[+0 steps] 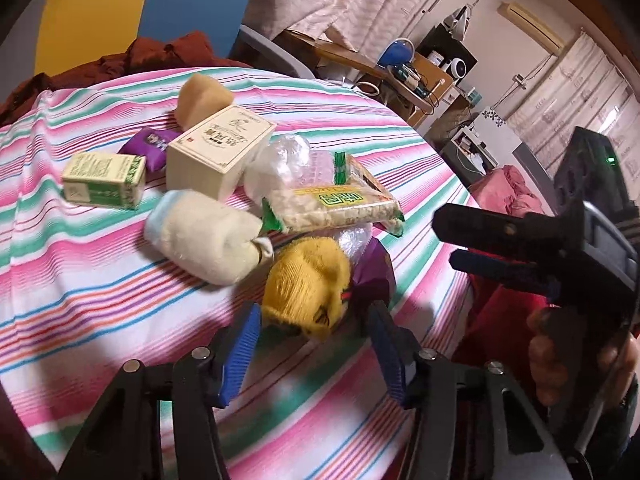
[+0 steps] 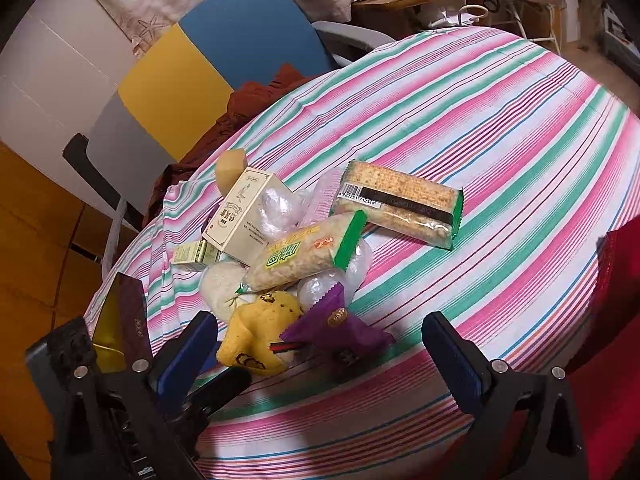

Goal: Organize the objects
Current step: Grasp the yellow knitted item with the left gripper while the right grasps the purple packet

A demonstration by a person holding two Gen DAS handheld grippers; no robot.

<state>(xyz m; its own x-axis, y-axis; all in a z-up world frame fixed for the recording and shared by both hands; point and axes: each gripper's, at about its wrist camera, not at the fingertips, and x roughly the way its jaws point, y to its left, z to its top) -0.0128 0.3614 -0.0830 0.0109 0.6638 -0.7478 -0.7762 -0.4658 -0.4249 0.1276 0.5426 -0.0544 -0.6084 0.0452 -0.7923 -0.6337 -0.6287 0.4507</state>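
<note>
My left gripper [image 1: 312, 350] is lined up on the yellow knit toy [image 1: 306, 288], which sits at the near edge of the pile on the striped tablecloth [image 1: 100, 280], and I take that toy as my landmark for everything else. My blue pads [image 1: 240, 354] are spread apart, one on either side of the toy's near end, not yet pressing it as far as I can judge. Just beyond the toy lies the green-edged cracker pack [image 1: 336, 206], resting partly over a crinkled clear bag [image 1: 280, 164]; to the toy's left is the cream plush roll [image 1: 204, 236], and tucked against its right side is the purple packet [image 1: 372, 276]. Farther behind the toy stands the cream box [image 1: 218, 150], with the small green box [image 1: 106, 178] off to its left. My right gripper [image 2: 320, 360] waits with its fingers wide apart too, holding nothing, its near finger close to the toy and the purple packet between them. To grip well, I think I should slide forward until the pads bracket the toy's thick middle, keep clear of the purple packet so it isn't pinched along, then close gently, since the knit looks soft and will squash. A straight lift should avoid dragging the cracker pack off the heap.
</note>
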